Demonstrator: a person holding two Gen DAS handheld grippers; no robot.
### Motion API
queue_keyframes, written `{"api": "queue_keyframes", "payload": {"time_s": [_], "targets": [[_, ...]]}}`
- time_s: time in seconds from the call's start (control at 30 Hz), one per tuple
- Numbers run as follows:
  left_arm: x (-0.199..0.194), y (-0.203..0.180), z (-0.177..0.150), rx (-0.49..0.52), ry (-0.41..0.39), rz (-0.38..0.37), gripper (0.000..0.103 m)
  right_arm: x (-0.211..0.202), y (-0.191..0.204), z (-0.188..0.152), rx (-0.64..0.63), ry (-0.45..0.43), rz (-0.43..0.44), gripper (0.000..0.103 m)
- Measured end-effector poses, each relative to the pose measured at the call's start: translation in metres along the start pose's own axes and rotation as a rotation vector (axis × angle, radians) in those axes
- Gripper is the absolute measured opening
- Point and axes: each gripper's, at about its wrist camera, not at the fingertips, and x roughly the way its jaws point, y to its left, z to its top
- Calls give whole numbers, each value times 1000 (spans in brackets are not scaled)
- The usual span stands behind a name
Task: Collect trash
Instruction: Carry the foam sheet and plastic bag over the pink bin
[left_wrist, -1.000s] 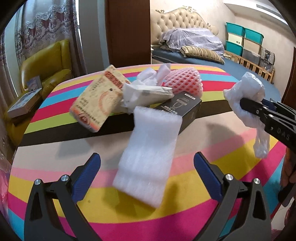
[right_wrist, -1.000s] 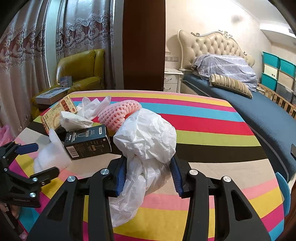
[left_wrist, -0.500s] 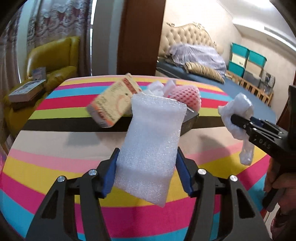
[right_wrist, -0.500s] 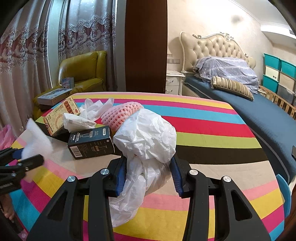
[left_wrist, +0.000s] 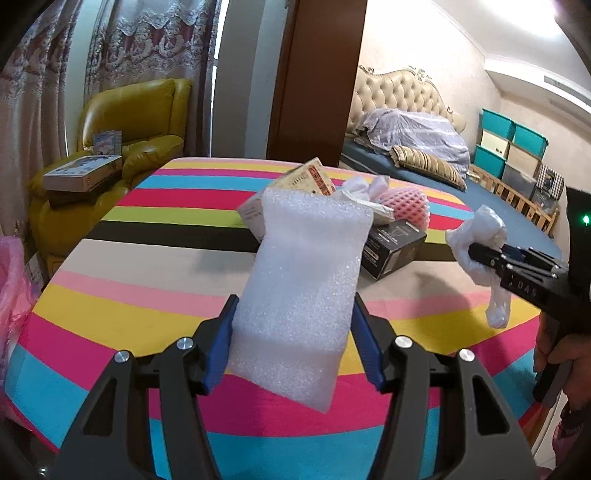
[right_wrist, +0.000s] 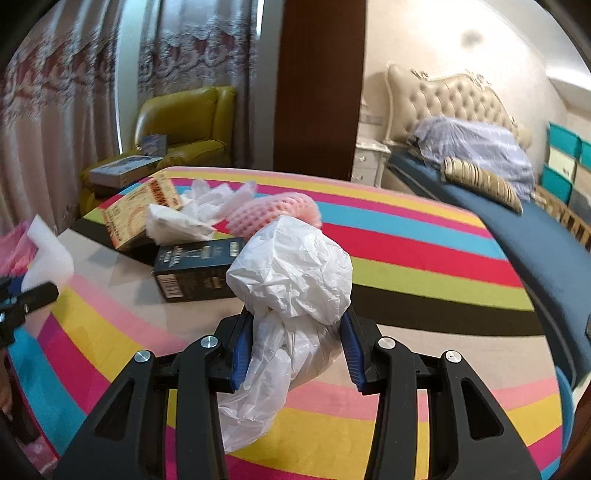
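My left gripper (left_wrist: 293, 332) is shut on a white foam sheet (left_wrist: 303, 273), held up off the striped table (left_wrist: 147, 295). My right gripper (right_wrist: 293, 343) is shut on a crumpled white plastic bag (right_wrist: 291, 280), whose tail hangs below the jaws. In the left wrist view the right gripper (left_wrist: 476, 254) shows at the right edge with that bag (left_wrist: 480, 236). On the table lie a black box (right_wrist: 199, 269), a tan carton (right_wrist: 138, 218), crumpled white wrapping (right_wrist: 192, 218) and a pink foam net (right_wrist: 273, 214).
A pink bag (left_wrist: 14, 295) hangs at the table's left edge. A yellow armchair (left_wrist: 122, 147) holding boxes stands behind the table, a bed (left_wrist: 424, 147) at the back right. A hand (left_wrist: 561, 354) grips the right tool.
My left gripper closed on the foam sheet and lifted it off the table, moving up and leftward. The right gripper kept its hold on the plastic bag and stayed put.
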Motion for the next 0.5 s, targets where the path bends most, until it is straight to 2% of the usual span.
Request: {"api": "queue_keyframes", "payload": {"time_s": [0.5], "targets": [[-34, 46, -9, -29, -64, 68, 58, -29, 83, 2, -126, -13, 201, 41]]}}
